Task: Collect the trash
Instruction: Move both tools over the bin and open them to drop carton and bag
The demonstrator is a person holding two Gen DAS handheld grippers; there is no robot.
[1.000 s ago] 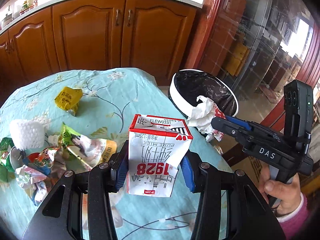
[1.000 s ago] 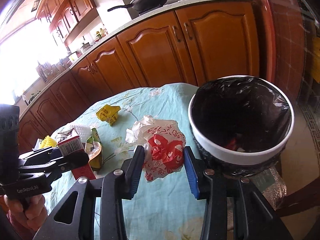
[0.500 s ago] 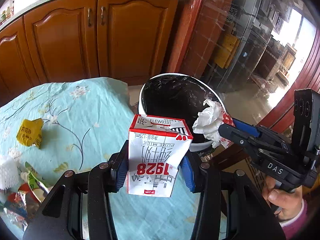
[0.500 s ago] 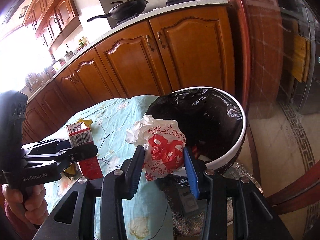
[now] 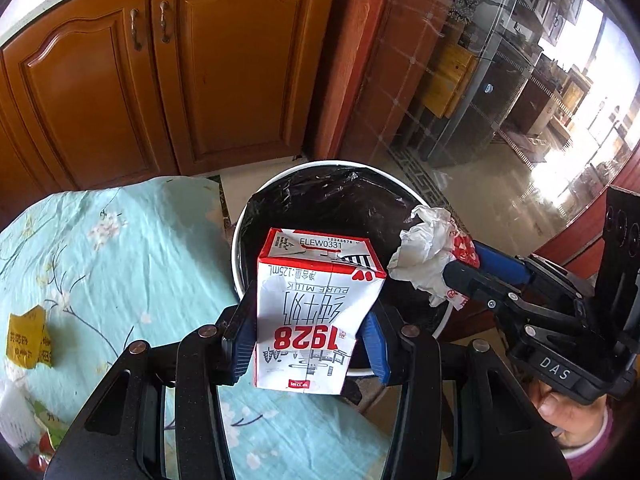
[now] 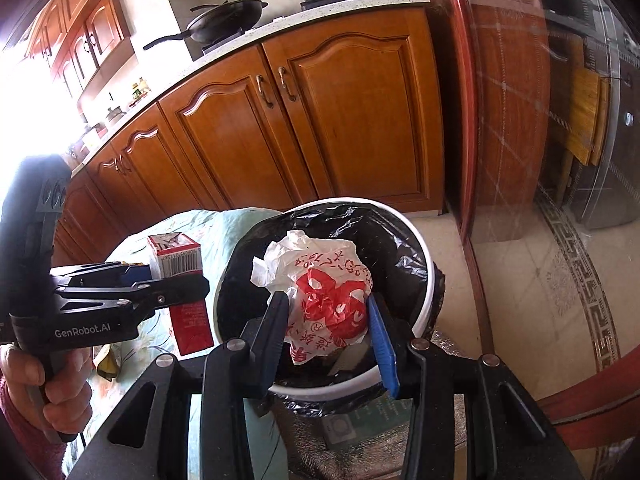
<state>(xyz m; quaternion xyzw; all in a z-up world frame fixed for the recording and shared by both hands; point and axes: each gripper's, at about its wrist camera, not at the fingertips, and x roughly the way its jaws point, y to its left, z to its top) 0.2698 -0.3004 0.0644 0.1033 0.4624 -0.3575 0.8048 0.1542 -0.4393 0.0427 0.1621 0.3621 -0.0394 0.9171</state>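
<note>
bin (image 6: 420, 240): round white tub with a crinkly black liner, just off the table (image 5: 120, 248) edge. All places below are relative to it.
left gripper (image 5: 308, 340): clamped on the carton (image 5: 316, 312), blue pads on its side walls. Carton sits at the near rim, partly over the mouth.
right gripper (image 6: 328, 320): clamped on the bag (image 6: 324, 292), held right above the open mouth.
carton: small boxy milk pack, stiff card, red/white print, side walls slightly dented in.
bag: thin white plastic, red print, crumpled into a loose wad.
progress: two items at the drop point, neither let go yet (something pale already lies at the bin bottom, can't tell what).
left to do: yellow wrapper (image 5: 28, 336) and other scraps lie on the table, well away from the bin.
</note>
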